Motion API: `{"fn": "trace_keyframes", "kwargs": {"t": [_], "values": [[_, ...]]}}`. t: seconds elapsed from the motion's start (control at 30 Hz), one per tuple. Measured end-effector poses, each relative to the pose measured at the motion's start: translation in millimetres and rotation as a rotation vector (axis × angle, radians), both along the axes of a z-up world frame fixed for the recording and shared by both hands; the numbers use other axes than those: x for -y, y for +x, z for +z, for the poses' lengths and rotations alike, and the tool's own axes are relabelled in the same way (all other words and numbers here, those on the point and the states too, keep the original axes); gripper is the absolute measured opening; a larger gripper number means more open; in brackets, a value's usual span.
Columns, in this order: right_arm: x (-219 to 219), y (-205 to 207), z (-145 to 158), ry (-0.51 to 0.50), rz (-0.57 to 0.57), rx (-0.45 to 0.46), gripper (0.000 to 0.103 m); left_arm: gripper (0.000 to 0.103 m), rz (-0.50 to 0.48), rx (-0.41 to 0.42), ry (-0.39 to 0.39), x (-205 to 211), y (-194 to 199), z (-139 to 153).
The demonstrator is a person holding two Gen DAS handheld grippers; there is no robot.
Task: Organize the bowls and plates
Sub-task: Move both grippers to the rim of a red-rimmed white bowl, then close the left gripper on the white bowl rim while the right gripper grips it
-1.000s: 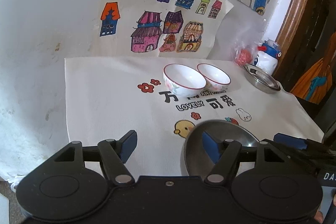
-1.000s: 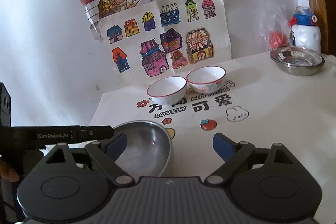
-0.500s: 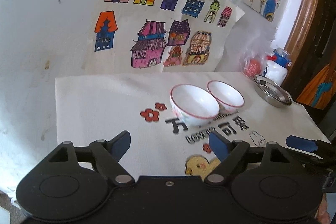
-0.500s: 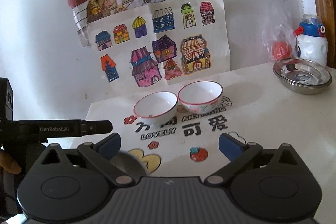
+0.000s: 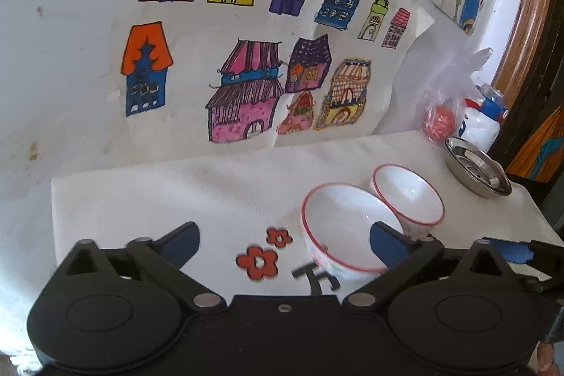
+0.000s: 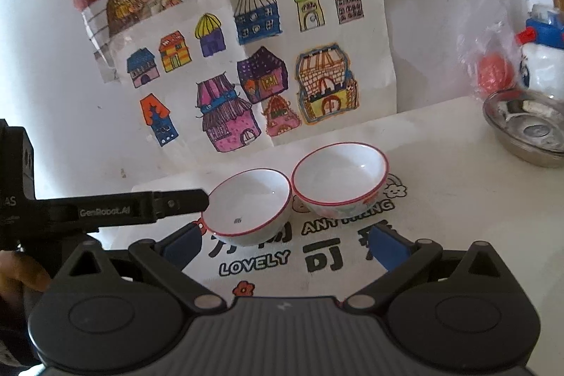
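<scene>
With the two white, red-rimmed bowls sitting rim to rim in the middle of the printed cloth (image 6: 458, 199), we are right on top of the risky bit: the left bowl (image 6: 246, 205) and the right bowl (image 6: 340, 177) touch or very nearly touch, so any nudge to one will likely shove the other. Our left gripper (image 5: 283, 240) is spread wide with nothing in it, its right blue pad (image 5: 386, 244) showing in front of the left bowl's near rim (image 5: 338, 228); whether the pad touches it we cannot tell. Our right gripper (image 6: 285, 244) is likewise released and empty, fingers splayed just short of both bowls. The danger, we'd say, is a thin, glossy rim pinched off-centre: the bowl could tip, slip out of the pads, or knock its neighbour across the cloth. The cloth itself could bunch and drag under a sideways push. Two grippers are crowding one small area too, the left one's arm lying just beside the left bowl in the right view, so a clash between them looks possible. Further out, the steel dish (image 6: 525, 129) sits near the far right edge of the table with something small inside it, and the bagged red thing (image 6: 493, 73) and white bottle (image 6: 543, 59) stand close behind it, so a careless swing that way could topple them.
</scene>
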State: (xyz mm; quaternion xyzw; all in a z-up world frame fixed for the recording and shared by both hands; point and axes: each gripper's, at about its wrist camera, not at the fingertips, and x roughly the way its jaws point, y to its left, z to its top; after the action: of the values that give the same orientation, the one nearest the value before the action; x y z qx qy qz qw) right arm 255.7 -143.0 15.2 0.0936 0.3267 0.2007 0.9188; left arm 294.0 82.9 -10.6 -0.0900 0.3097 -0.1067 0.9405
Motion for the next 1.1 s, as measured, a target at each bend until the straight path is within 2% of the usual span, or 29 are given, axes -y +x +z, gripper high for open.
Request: {"fn": "trace_keyframes", "kwargs": {"t": [0.27, 0.4, 0.53, 0.83, 0.97, 1.1], "values": [[-9.5, 24.9, -11.6, 0.055, -0.018, -0.098, 0.102, 0.102, -0.039, -0.005, 0.01, -2.3, 26.7, -3.7], [-14.3, 33.5, -14.9, 0.029, -0.036, -0.108, 0.101, 0.102, -0.062, -0.019, 0.016, -1.5, 38.0, -8.2], [-18.9, 41.2, -15.9, 0.001, -0.027, -0.119, 0.101, 0.102, -0.065, -0.036, -0.026, -3.6, 44.3, -13.1], [-25.0, 48.5, -21.8, -0.013, -0.03, -0.143, 0.101, 0.102, -0.082, -0.036, -0.012, 3.2, 51.2, -16.0], [-27.0, 48.2, -21.8, -0.017, -0.035, -0.137, 0.09, 0.102, -0.082, -0.039, -0.015, 2.2, 50.8, -16.9], [-27.0, 47.9, -21.8, -0.002, -0.029, -0.134, 0.08, 0.093, -0.084, -0.059, -0.026, 0.5, 52.4, -18.8]]}}
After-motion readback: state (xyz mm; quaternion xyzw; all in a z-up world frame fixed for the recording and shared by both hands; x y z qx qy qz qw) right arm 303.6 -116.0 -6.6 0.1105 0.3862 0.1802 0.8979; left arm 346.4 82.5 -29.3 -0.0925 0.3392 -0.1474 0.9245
